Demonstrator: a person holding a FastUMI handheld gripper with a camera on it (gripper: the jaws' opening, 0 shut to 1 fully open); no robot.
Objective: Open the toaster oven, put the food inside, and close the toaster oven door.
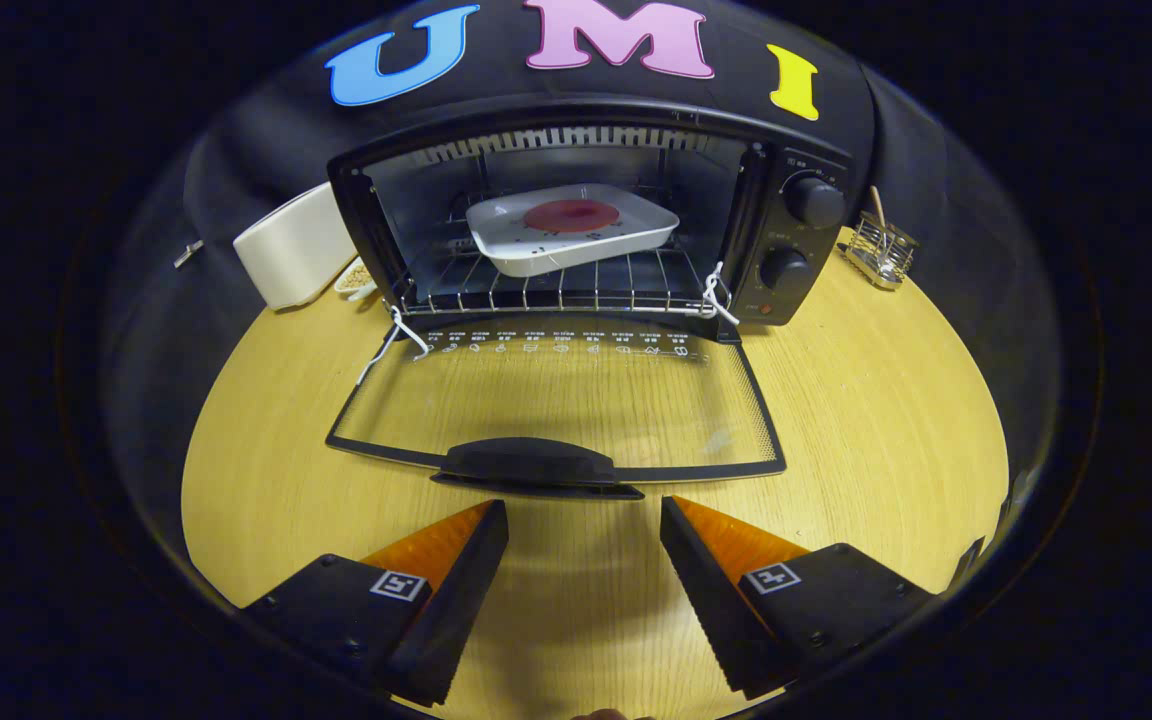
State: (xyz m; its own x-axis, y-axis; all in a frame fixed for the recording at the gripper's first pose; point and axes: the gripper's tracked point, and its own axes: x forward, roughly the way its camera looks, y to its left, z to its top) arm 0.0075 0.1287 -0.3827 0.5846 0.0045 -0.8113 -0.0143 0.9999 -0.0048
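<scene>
A black toaster oven (796,240) stands at the back of the wooden table with its glass door (556,400) folded down flat toward me. On the wire rack (556,290) inside rests a white square plate (576,235) holding a round red piece of food (571,214). The door's black handle (536,465) lies just ahead of my fingers. My gripper (584,515) is open with nothing between its fingers, hovering over the table in front of the handle.
A white rounded appliance (296,245) stands left of the oven with a small dish (356,280) beside it. A wire holder with a stick (881,250) sits to the oven's right. Bare tabletop (886,420) lies right of the door.
</scene>
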